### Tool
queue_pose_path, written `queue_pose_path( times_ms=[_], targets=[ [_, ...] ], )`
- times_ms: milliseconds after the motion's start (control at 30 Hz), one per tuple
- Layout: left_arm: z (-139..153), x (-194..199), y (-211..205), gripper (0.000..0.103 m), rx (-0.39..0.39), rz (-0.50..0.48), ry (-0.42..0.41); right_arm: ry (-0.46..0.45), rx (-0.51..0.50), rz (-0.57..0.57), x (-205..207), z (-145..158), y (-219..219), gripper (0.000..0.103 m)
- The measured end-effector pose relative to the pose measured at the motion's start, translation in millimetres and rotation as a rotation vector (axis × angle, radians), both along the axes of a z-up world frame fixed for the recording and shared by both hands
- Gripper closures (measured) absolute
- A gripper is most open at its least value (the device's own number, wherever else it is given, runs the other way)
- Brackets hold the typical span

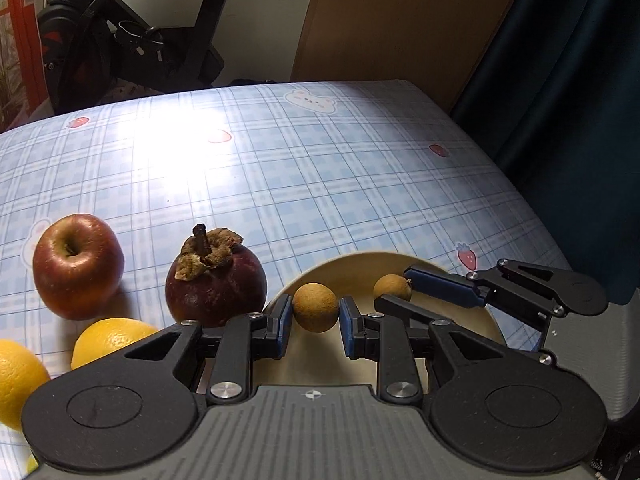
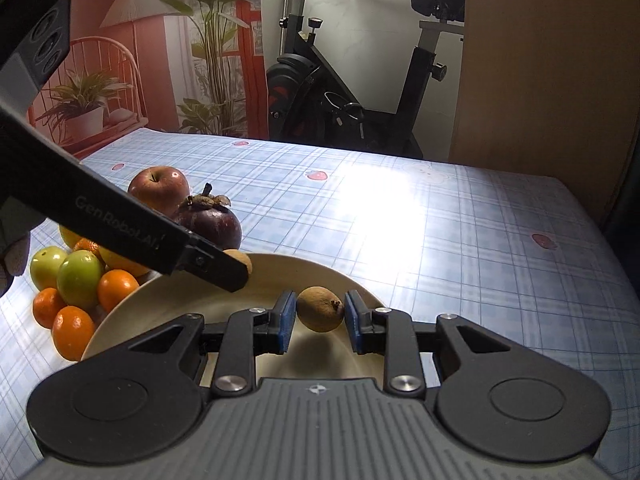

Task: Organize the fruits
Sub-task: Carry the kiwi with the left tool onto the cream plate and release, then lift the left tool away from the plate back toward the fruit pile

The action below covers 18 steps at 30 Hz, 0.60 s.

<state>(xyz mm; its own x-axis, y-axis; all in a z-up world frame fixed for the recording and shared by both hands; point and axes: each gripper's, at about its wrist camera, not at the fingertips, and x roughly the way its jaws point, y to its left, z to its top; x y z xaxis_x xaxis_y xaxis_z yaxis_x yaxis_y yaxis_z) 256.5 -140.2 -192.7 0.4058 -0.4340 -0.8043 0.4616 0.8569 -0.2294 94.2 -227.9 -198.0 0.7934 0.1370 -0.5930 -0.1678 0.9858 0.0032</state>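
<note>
A cream plate (image 1: 472, 316) (image 2: 168, 296) lies on the checked tablecloth. My left gripper (image 1: 315, 316) hangs over it with a brown longan (image 1: 315, 307) between its pads; small gaps show on both sides, so the jaws are open. My right gripper (image 2: 320, 316) is also over the plate with a second longan (image 2: 320, 309) between its open pads; it also shows in the left wrist view (image 1: 392, 287). A red apple (image 1: 78, 266) (image 2: 159, 188) and a dark mangosteen (image 1: 216, 280) (image 2: 212, 222) stand left of the plate.
Oranges (image 1: 112, 340) (image 2: 74, 332), green fruits (image 2: 80, 278) and a yellow fruit (image 2: 120, 262) lie in a pile left of the plate. The table's right edge (image 2: 600, 240) borders a dark curtain (image 1: 568, 80). An exercise bike (image 2: 340, 92) stands behind the table.
</note>
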Motion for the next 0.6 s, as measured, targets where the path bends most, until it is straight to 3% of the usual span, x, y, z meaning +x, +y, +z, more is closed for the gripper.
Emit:
queue_pose_path(
  times_ms=[367, 600],
  targets=[
    [-11.6, 11.0, -10.3, 0.075, -0.044, -0.019, 0.052, -0.006, 0.007, 0.006, 3.4, -3.5, -1.0, 0.071],
    [14.0, -5.5, 13.6, 0.075, -0.097, -0.002, -0.003, -0.034, 0.023, -0.057, -17.4, 12.1, -3.8, 0.066]
  ],
)
